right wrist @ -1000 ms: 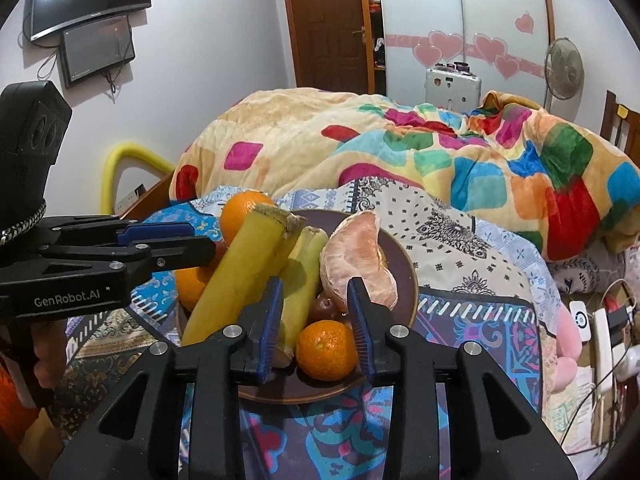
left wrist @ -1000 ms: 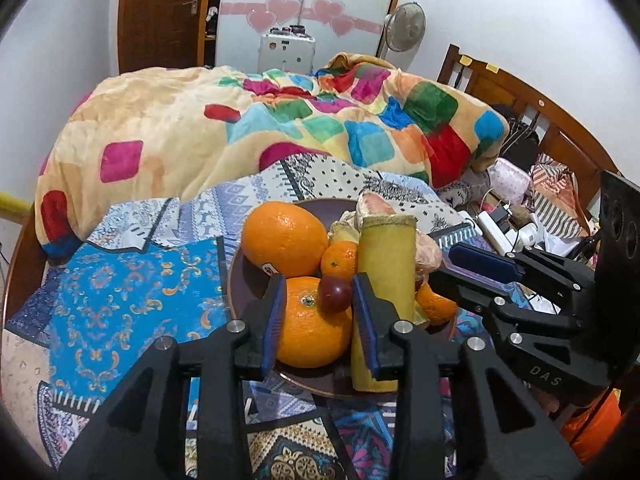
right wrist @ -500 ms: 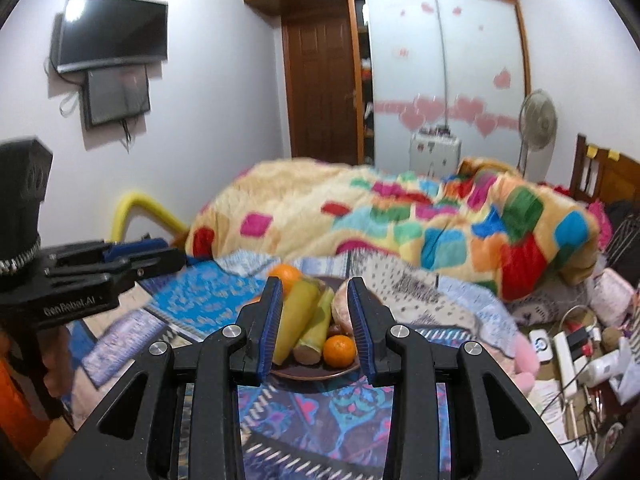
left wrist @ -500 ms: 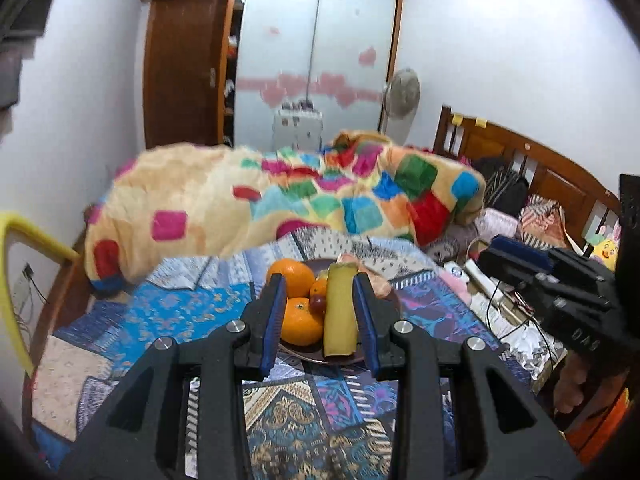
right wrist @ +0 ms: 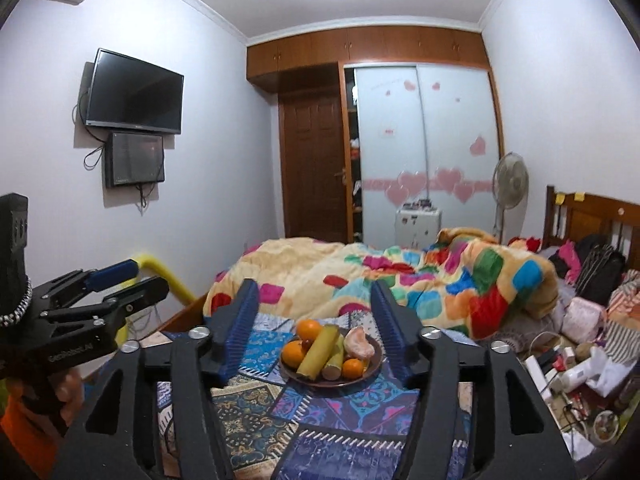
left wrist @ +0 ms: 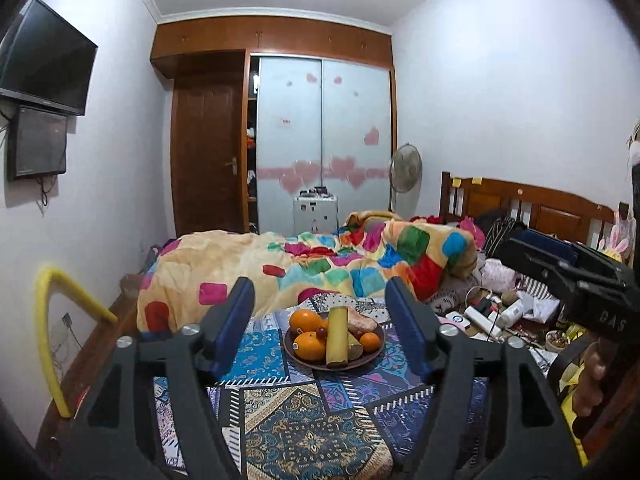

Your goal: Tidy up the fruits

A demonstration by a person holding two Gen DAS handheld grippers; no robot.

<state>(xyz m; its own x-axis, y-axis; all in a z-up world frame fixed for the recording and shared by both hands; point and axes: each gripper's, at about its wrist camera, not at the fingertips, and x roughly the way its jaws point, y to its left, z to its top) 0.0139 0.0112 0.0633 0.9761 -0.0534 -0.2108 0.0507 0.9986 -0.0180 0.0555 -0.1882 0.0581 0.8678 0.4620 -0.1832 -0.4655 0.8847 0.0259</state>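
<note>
Fruit plate sitting on patchwork bedspread, holding oranges, sugarcane pieces, peeled pomelo; left gripper and right gripper both hovering well back, jaws spread wide, gripping nothing

We saw the fruits heaped on a dark round plate on the patterned bedspread — two oranges at its left, two upright yellow-green cane pieces in the middle, a peeled pomelo behind, a small tangerine at the right, and a dark grape.
</note>
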